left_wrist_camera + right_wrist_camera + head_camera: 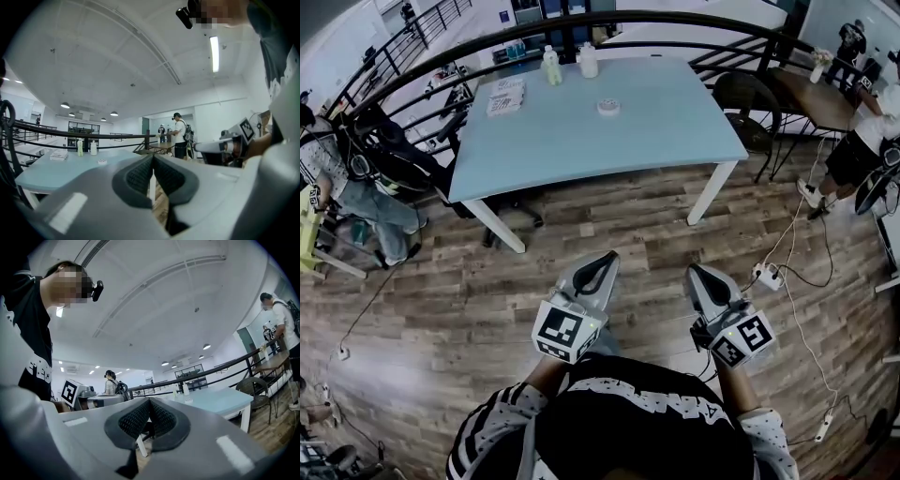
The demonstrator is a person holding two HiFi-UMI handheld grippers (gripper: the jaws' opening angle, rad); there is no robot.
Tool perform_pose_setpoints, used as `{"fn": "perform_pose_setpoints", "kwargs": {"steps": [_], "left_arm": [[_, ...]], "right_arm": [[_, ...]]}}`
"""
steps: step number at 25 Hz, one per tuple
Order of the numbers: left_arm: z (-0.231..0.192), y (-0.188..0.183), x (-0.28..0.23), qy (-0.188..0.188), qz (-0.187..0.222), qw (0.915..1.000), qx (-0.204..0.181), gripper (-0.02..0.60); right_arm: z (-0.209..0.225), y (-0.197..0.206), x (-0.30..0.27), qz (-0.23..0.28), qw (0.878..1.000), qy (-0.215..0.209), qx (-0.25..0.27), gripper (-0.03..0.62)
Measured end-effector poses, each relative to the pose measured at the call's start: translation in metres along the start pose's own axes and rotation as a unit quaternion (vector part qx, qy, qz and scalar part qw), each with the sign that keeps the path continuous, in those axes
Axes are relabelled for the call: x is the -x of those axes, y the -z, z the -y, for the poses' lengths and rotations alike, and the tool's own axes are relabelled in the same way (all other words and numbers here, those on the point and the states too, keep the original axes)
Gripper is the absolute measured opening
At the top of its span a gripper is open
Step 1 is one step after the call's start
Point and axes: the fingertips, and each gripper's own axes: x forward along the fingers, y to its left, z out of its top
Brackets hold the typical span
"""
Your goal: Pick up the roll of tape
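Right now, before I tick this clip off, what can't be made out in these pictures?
- Roll of tape: head view, too small and far to tell its kind; a mere speck in the left gripper view.
- Two bottles: head view, labels too small to read.
- Stack of papers: head view, print too small.
- Hands on the left gripper and right gripper: head view, hidden under the grippers themselves.

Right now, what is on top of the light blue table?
On the table: the roll of tape near its middle, two bottles at the far edge, a flat printed packet left of them. Nothing lies over these; only the tabletop just behind the bottles is hidden.
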Motion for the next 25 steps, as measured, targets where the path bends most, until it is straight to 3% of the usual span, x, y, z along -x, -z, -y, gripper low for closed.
{"fn": "perform_pose_setpoints", "kwargs": {"steps": [25], "left_arm": [[-0.137,-0.004,-0.027,-0.016,0.011,0.9996,0.019,0.0]], "right_arm": [[0.006,-0.001,-0.133,-0.026,1.0,-0.004,0.011,0.005]]}}
